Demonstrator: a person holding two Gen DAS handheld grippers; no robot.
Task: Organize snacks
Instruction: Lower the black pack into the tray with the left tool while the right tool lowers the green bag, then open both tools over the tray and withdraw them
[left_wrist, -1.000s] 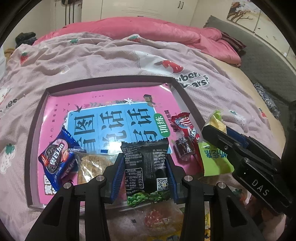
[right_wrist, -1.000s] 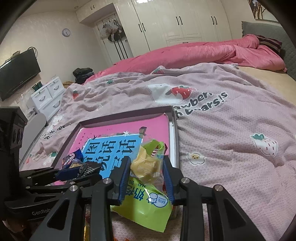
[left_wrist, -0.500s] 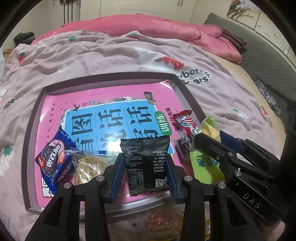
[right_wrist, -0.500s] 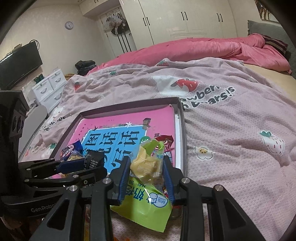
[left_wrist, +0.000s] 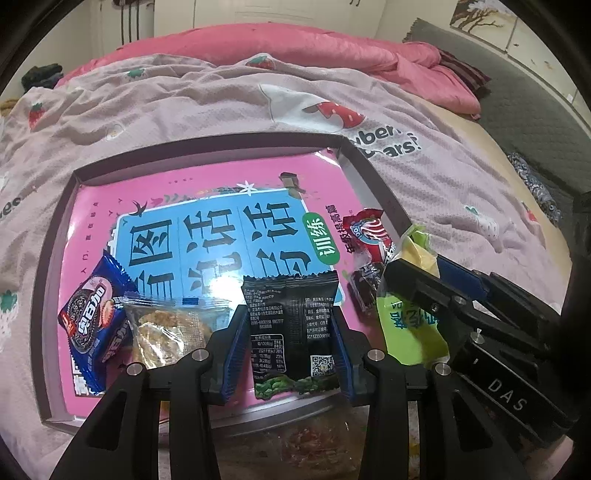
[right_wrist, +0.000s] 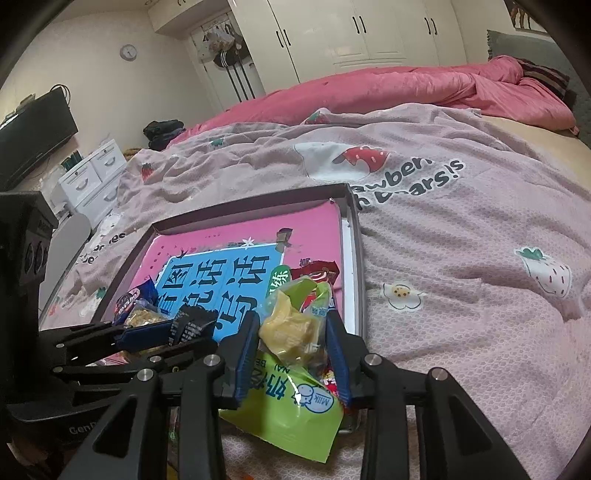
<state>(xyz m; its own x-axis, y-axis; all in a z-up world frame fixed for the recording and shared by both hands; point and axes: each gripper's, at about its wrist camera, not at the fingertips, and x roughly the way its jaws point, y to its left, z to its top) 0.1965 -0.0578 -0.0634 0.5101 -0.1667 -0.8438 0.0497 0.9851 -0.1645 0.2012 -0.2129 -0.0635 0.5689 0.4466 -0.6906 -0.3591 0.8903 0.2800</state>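
A shallow grey tray (left_wrist: 373, 177) lined with a pink and blue printed sheet lies on the bed. My left gripper (left_wrist: 288, 332) is shut on a black snack packet (left_wrist: 293, 317) and holds it over the tray's near edge. My right gripper (right_wrist: 291, 347) is shut on a green milk-snack packet (right_wrist: 288, 402) with a yellow top, above the tray's near right corner; it also shows in the left wrist view (left_wrist: 410, 317). In the tray lie a blue Oreo packet (left_wrist: 92, 321), a clear biscuit packet (left_wrist: 166, 328) and a red candy packet (left_wrist: 369, 240).
A pink strawberry-print blanket (right_wrist: 461, 240) covers the bed around the tray. More snack packets (left_wrist: 306, 439) lie in front of the tray's near edge. A pink duvet (right_wrist: 406, 85) is bunched at the far side. White drawers (right_wrist: 88, 181) stand at the left.
Both grippers have moved forward with their packets, further over the tray's near edge. Both stay shut on their packets.
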